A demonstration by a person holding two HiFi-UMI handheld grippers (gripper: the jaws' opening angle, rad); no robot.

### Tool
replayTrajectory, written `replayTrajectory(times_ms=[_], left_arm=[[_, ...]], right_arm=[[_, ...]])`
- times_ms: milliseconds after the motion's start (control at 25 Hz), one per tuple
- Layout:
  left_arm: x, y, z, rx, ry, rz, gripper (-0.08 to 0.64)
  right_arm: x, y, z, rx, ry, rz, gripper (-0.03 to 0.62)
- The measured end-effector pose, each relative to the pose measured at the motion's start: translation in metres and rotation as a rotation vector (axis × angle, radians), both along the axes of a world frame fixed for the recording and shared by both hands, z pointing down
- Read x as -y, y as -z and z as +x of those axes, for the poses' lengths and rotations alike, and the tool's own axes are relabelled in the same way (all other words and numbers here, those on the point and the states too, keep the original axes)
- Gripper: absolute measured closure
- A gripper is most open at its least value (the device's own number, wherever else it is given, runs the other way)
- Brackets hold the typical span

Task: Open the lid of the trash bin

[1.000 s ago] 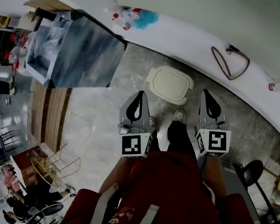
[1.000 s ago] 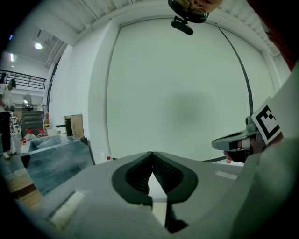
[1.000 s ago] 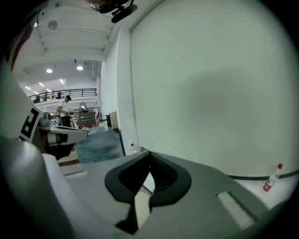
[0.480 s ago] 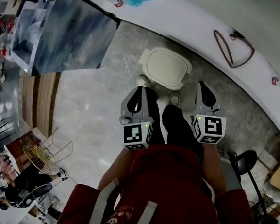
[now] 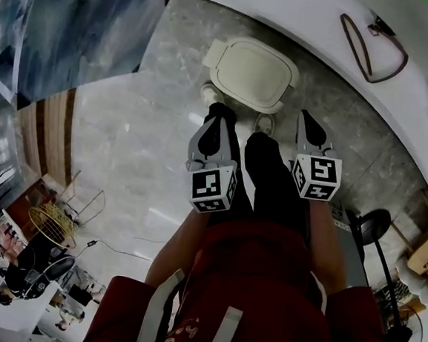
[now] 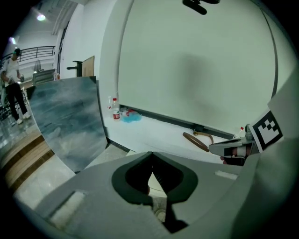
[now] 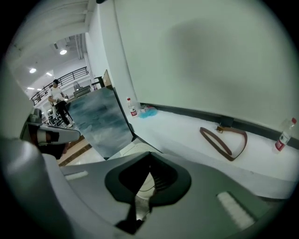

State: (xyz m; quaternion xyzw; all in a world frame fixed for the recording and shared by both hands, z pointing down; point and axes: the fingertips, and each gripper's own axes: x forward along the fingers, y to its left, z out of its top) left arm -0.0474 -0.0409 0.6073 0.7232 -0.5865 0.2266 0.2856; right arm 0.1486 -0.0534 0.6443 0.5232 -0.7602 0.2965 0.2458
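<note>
A: Two grippers and one bin! Where is it in the head view?
B: The trash bin (image 5: pixel 272 104) sits on the floor (image 5: pixel 134 152), just past the shoes (image 5: pixel 210 93). It is at the far side, by the white ledge (image 5: pixel 316 26). Its lid (image 5: pixel 253 69) is down. The left gripper (image 5: pixel 216 126) and the right gripper (image 5: pixel 307 122) hang near it, not touching.
A: Will the lid be heavy?
B: I think not. It looks like smooth plastic, so light and stiff, maybe slippery. I would lift it at the near rim.
A: And the left gripper view?
B: Its jaws are pressed together with nothing in them. A pale bit peeps through the gap, maybe the bin.
A: The right gripper view?
B: Same there. The jaws are squeezed together, nothing inside, and the bin is mostly hidden.
A: Anything hard to see?
B: I cannot tell where the hinge is, or if there is a pedal.
</note>
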Motion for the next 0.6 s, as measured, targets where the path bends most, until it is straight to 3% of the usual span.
replayTrajectory(times_ms=[440, 600], left_arm=[[-0.013, -0.089, -0.001, -0.01, 0.031, -0.139, 0.555], [-0.016, -0.115, 0.003, -0.012, 0.025, -0.172, 0.554]], right_arm=[[-0.004, -0.095, -0.001, -0.011, 0.004, -0.121, 0.583], [-0.006, -0.124, -0.001, 0.003, 0.006, -0.171, 0.549]])
